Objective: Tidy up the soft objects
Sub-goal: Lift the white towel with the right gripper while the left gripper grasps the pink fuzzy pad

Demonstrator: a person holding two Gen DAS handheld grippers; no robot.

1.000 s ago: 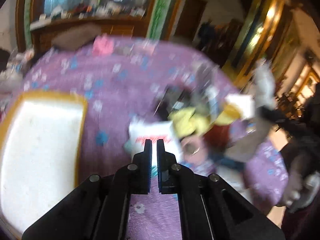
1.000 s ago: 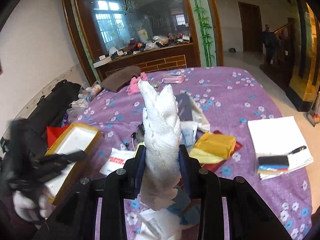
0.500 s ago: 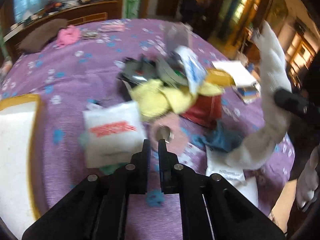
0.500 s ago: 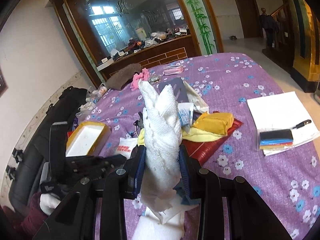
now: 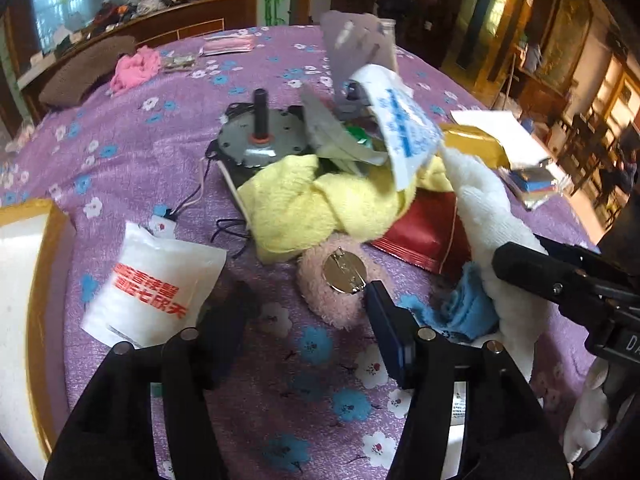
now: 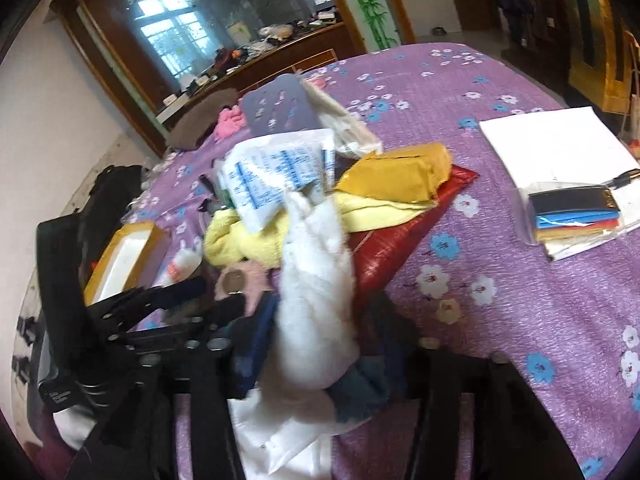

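My left gripper (image 5: 306, 312) is open, its fingers either side of a pink fuzzy pad with a metal disc (image 5: 336, 280) on the purple flowered tablecloth (image 5: 140, 140). A yellow towel (image 5: 320, 204) lies just beyond it, a blue cloth (image 5: 460, 308) to its right. My right gripper (image 6: 316, 320) has its fingers spread wide; a white fluffy towel (image 6: 316, 280) stands between them, no longer pinched. The same towel shows in the left wrist view (image 5: 492, 216), with the right gripper's finger (image 5: 560, 280) beside it.
A white pouch with red print (image 5: 156, 284) lies left of my left gripper. A yellow-rimmed white box (image 5: 24, 280) sits at far left. A grey motor (image 5: 260, 136), red packet (image 5: 424, 232), printed sachet (image 6: 276, 176), pink cloth (image 5: 136, 66) and white paper (image 6: 552, 144) clutter the table.
My left gripper has opened wide and come down close to the pink pad. My right gripper has opened from around the white towel and dropped lower toward the pile.
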